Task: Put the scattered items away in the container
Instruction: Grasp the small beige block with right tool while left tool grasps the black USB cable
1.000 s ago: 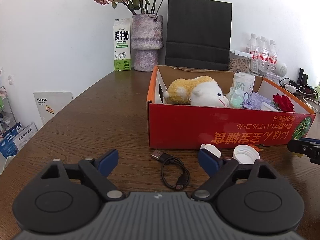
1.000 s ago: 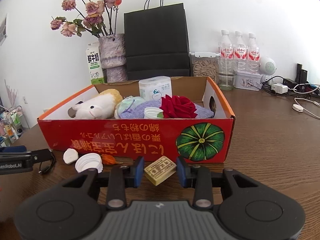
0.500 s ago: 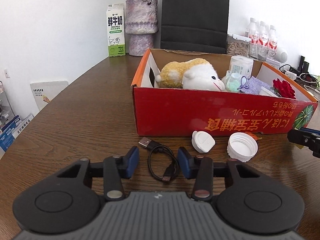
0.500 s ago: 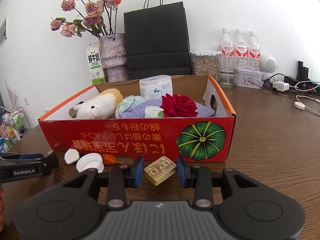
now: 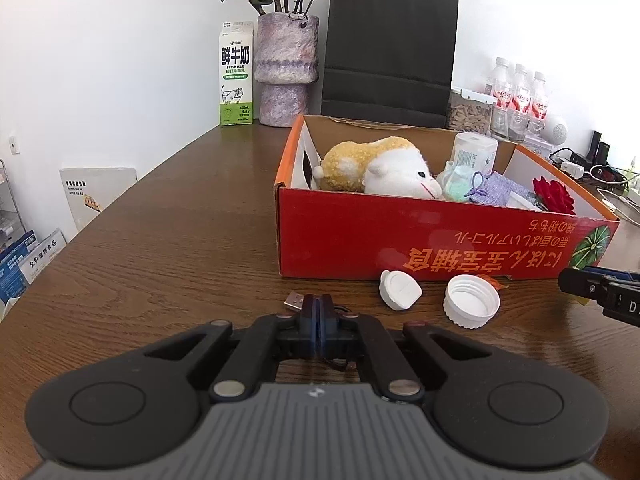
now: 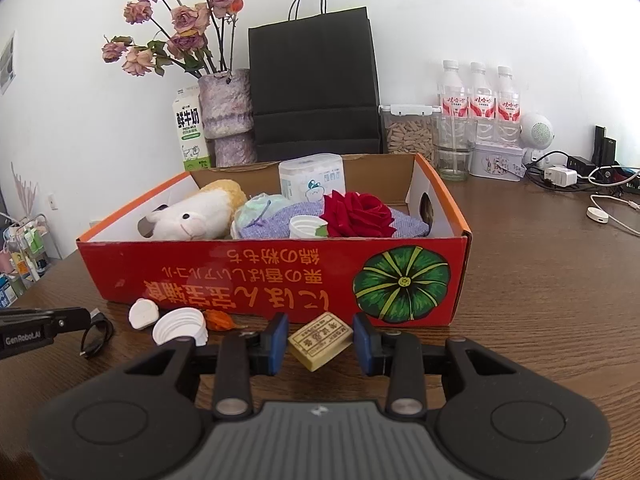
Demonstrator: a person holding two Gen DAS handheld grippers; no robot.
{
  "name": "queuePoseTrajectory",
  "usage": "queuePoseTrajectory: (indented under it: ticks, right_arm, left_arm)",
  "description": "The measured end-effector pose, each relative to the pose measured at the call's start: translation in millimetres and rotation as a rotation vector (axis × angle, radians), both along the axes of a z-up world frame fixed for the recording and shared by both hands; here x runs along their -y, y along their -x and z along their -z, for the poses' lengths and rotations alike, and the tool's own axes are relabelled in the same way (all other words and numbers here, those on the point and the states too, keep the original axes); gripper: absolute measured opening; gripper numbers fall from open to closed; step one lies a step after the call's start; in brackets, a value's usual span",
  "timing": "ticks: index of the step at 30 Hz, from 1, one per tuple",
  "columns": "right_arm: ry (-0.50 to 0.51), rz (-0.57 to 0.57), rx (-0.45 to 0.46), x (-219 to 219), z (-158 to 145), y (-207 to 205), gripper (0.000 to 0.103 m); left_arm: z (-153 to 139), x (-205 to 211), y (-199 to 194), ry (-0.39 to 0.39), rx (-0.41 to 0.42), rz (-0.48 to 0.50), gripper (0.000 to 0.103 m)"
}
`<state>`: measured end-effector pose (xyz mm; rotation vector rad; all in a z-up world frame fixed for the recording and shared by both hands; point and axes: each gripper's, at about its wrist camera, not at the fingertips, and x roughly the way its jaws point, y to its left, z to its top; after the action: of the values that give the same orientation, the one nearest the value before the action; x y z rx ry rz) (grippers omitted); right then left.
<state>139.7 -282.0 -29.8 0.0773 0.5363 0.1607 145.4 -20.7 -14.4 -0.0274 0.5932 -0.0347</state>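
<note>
The red cardboard box (image 5: 440,240) holds a plush sheep (image 5: 384,168), a tissue pack, a purple pouch and a red rose (image 6: 356,214). My left gripper (image 5: 318,312) is shut on the black USB cable (image 5: 296,302), whose plug sticks out to the left; the cable's loop also shows in the right wrist view (image 6: 96,334). My right gripper (image 6: 320,338) is open, its jaws either side of a small tan block (image 6: 320,340) on the table before the box (image 6: 280,276). Two white caps (image 5: 400,284) (image 5: 472,300) and an orange scrap (image 6: 218,320) lie along the box front.
Behind the box stand a black paper bag (image 5: 388,52), a vase of dried roses (image 5: 286,68) and a milk carton (image 5: 236,76). Water bottles (image 6: 480,100), a seed jar, a tin and chargers with cables (image 6: 580,172) sit at the back right.
My left gripper moved in over the USB cable and its jaws closed on it. My right gripper stayed open around the tan block.
</note>
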Motion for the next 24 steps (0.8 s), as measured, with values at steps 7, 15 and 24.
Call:
queuePoseTrajectory:
  ticks: [7, 15, 24]
  right_arm:
    - [0.007, -0.002, 0.006, -2.1, -0.9, 2.8, 0.034]
    - [0.010, 0.005, 0.005, -1.7, -1.1, 2.6, 0.034]
    - [0.010, -0.007, 0.029, -2.9, -2.2, 5.7, 0.034]
  left_arm:
    - [-2.4, -7.9, 7.4, 0.063, 0.001, -0.006, 0.016]
    - [7.3, 16.1, -1.9, -0.030, -0.075, 0.011, 0.046]
    - [4.3, 7.4, 12.2, 0.018, -0.034, 0.025, 0.023]
